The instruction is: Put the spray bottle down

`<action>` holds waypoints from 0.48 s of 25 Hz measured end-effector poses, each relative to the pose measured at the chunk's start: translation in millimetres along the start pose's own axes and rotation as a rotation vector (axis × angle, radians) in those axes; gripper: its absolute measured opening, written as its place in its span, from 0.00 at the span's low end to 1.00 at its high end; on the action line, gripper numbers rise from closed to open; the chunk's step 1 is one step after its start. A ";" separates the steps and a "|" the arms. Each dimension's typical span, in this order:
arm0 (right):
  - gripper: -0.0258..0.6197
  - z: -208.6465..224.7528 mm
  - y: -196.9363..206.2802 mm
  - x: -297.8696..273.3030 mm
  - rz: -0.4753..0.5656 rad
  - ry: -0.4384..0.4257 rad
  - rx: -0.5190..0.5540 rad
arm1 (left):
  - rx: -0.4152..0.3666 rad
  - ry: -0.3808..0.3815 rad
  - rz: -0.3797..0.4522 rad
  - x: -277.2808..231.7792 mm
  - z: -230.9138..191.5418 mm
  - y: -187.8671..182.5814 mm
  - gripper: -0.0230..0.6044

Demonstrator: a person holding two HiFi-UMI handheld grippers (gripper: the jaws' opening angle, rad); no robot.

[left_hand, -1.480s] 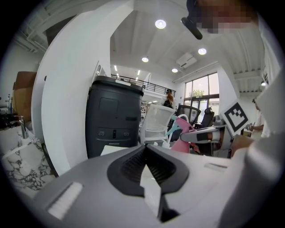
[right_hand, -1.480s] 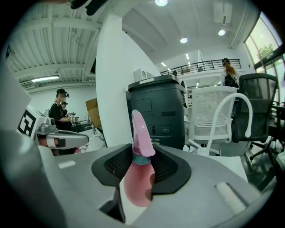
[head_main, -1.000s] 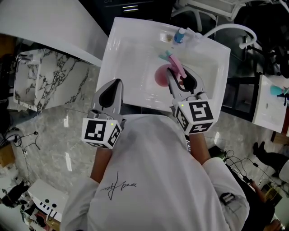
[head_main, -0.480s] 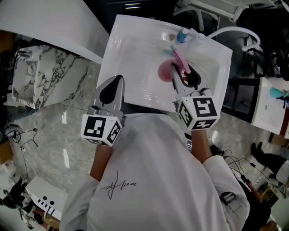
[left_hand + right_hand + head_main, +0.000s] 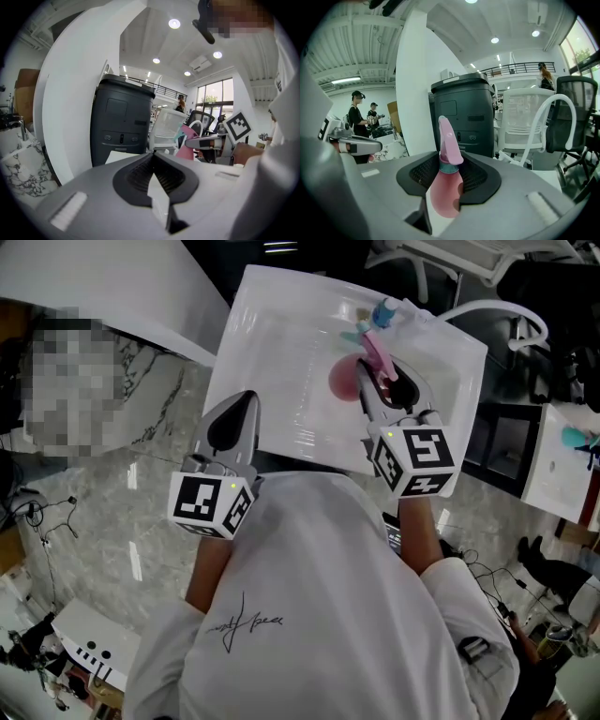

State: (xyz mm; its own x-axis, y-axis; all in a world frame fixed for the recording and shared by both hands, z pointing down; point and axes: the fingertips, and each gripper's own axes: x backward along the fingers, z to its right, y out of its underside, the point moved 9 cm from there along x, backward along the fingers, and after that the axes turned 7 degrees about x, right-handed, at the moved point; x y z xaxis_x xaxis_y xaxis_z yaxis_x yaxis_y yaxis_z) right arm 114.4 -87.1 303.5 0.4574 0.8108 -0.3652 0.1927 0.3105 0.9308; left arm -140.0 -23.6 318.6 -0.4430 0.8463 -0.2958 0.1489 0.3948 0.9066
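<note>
My right gripper (image 5: pixel 380 381) is shut on a pink spray bottle (image 5: pixel 343 381) with a teal collar. It holds the bottle over the bowl of a white washbasin (image 5: pixel 272 343). In the right gripper view the bottle (image 5: pixel 446 187) stands upright between the pads of that gripper (image 5: pixel 451 165), and its pink trigger head rises above them. My left gripper (image 5: pixel 232 420) hovers at the basin's near left edge, shut with nothing in it. In the left gripper view its jaws (image 5: pixel 153 158) meet at the tip, and the pink bottle (image 5: pixel 188 140) shows off to the right.
A small blue-capped item (image 5: pixel 382 311) stands at the basin's back rim. A white curved hose (image 5: pixel 487 310) arcs at the far right. A dark bin (image 5: pixel 464 112), a white chair (image 5: pixel 520 117) and a black chair (image 5: pixel 576 108) lie beyond. People (image 5: pixel 358 112) stand far left.
My right gripper has carried the spray bottle a little farther over the basin, toward its back rim. The left gripper has kept still.
</note>
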 end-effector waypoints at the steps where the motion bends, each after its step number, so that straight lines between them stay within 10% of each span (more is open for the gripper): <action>1: 0.23 0.4 0.6 -1.9 -0.004 0.001 0.000 | 0.002 -0.001 -0.004 -0.3 -1.4 0.7 0.11; 12: 0.23 12.1 0.4 -16.3 -0.023 0.006 0.005 | 0.011 0.000 -0.015 -7.0 -5.7 0.7 0.11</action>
State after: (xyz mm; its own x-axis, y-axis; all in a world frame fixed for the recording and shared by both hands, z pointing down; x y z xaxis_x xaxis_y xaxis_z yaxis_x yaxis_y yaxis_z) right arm 117.5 -106.1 309.6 0.4474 0.8067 -0.3861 0.2072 0.3265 0.9222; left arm -141.8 -31.2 323.0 -0.4456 0.8400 -0.3095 0.1518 0.4116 0.8986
